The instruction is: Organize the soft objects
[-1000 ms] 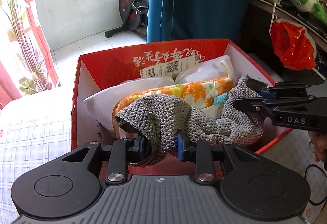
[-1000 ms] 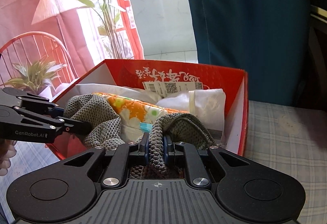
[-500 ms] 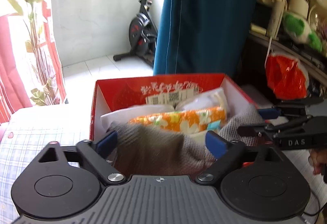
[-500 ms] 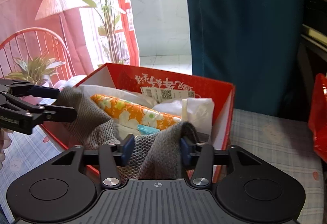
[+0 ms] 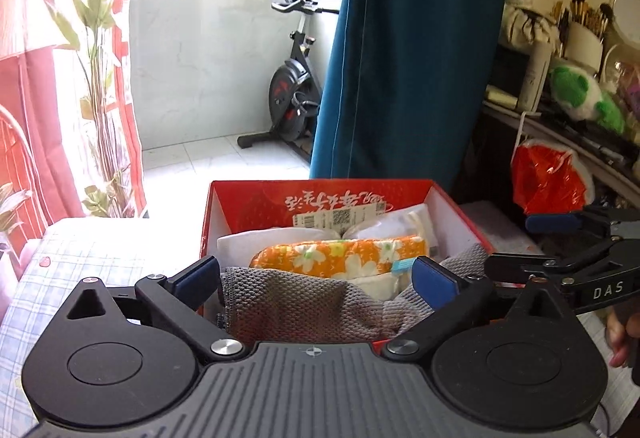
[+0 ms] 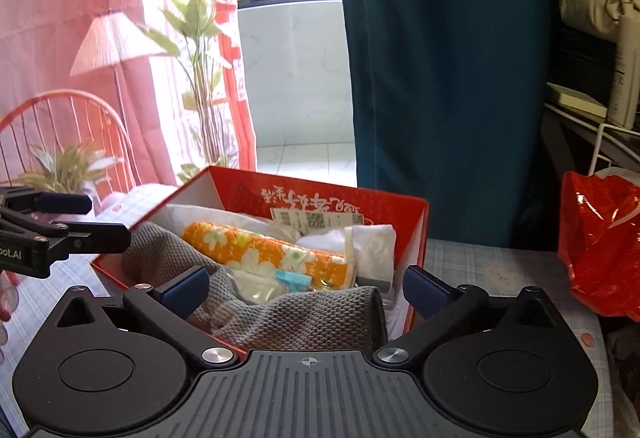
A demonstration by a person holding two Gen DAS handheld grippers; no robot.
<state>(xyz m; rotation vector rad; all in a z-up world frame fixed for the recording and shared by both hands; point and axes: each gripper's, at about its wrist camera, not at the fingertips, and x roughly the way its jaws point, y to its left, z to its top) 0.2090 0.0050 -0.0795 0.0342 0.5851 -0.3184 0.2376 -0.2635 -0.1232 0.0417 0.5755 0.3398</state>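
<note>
Left tongs (image 5: 316, 276): jaws opening, spread wide, pads clear of the grey knitted cloth (image 5: 304, 302) that lies between them; nothing gripped. The cloth sits draped over the near edge of the red box (image 5: 256, 198), its left end at the box's near-left corner, its body sagging inside against the orange floral bundle (image 5: 340, 252). Behind the bundle, toward the far wall of the box, are white folded pieces (image 5: 240, 240), and a label with a barcode is stuck on that wall. The box rests on a checked bed cover (image 5: 80, 258). Right tongs (image 6: 306, 286): jaws likewise opening, wide apart, the cloth's right end between them but not pressed by either pad; released. In the left view the right tongs show at the right edge, beside the box's near-right corner; a red plastic bag (image 6: 600, 238) lies on the cover well apart to the right. Judgement: the step in hand is the drop-off of the grey cloth into the box, with both holds let go. The cloth seems only partly in, with a fold hanging across the near rim. The next move likely calls for backing both tongs clear without snagging the knit, then either tucking the overhanging fold inside or fetching another soft item, none of which shows here.
</note>
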